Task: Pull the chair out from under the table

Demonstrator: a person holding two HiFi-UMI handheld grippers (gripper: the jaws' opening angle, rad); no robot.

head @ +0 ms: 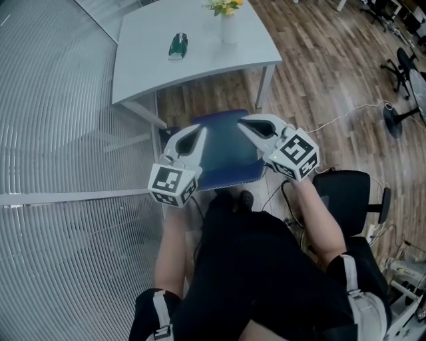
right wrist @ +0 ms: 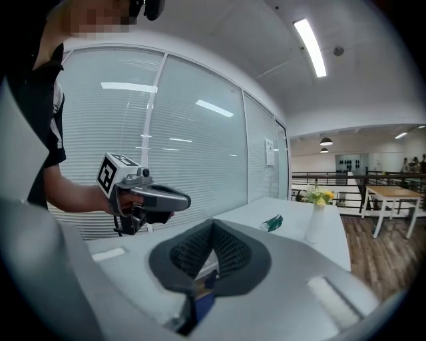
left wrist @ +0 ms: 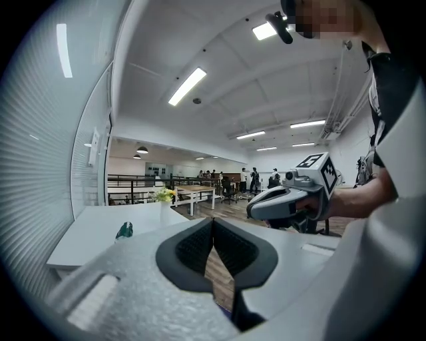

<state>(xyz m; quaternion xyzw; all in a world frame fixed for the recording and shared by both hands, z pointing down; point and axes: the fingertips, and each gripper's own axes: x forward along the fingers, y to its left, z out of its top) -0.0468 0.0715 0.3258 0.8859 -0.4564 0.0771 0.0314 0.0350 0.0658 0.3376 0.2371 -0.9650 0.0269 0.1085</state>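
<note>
The chair's blue seat (head: 226, 160) stands in front of the white table (head: 193, 60), mostly out from under it, with the person's legs right behind it. My left gripper (head: 200, 130) hovers over the seat's left edge, shut and holding nothing. Over the seat's right edge my right gripper (head: 243, 122) is also shut and empty. In the left gripper view the gripper (left wrist: 213, 224) has its pads meeting, and the right gripper (left wrist: 287, 201) floats beside it. In the right gripper view the gripper (right wrist: 213, 228) is closed too, with a sliver of blue chair (right wrist: 204, 304) showing below.
On the table stand a white vase of yellow flowers (head: 227, 20) and a small green object (head: 178, 45). A glass wall with blinds (head: 60, 166) runs along the left. A black office chair (head: 347, 192) sits at the right, with cables on the wooden floor (head: 333, 93).
</note>
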